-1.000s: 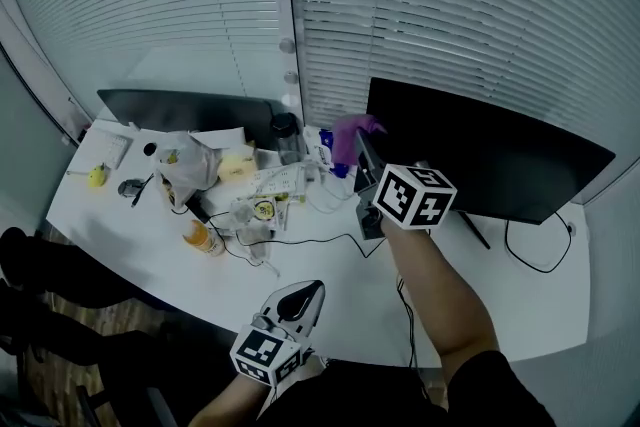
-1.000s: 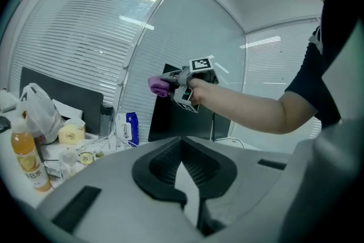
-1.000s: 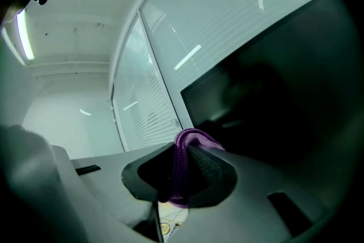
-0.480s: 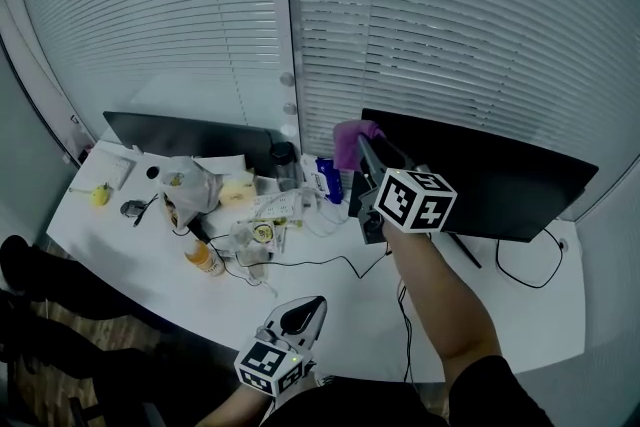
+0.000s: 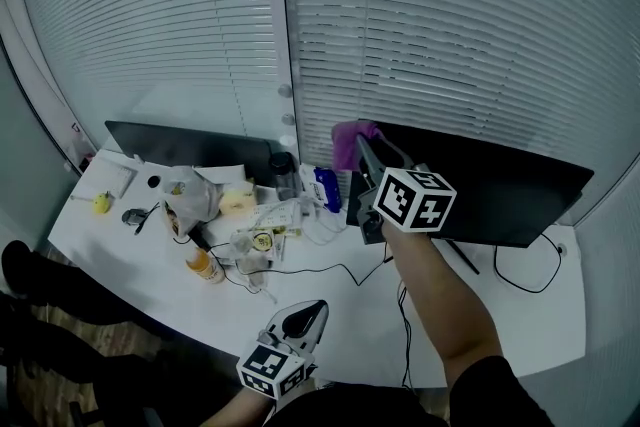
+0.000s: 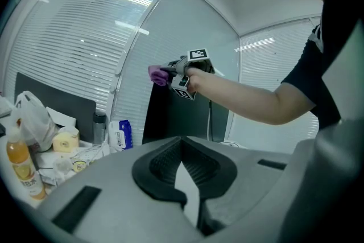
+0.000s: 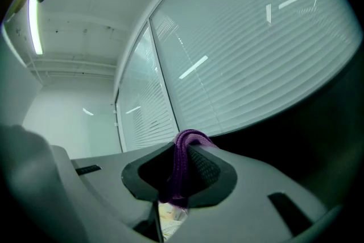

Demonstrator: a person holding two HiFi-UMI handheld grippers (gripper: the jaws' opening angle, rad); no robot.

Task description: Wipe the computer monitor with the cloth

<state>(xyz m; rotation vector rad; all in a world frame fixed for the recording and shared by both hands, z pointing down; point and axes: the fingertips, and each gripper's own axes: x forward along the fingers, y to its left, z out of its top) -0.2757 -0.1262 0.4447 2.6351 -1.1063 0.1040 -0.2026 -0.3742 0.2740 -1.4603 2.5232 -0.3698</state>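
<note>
Nearest, well short of the monitor [image 5: 500, 185], the left gripper [image 6: 182, 182] hangs over the desk's [image 5: 520, 315] front edge, jaws together on nothing. I judge it parked out of the way, since wiping needs one hand. Further on, the right gripper [image 7: 181, 179] is clamped on the purple cloth [image 5: 350, 137]. A fold is pinched between its pads and bulges past the tips, so fabric rather than plastic meets the screen. The cloth sits at the monitor's upper left corner; contact can't be confirmed. It is likely the start of a wiping pass.
</note>
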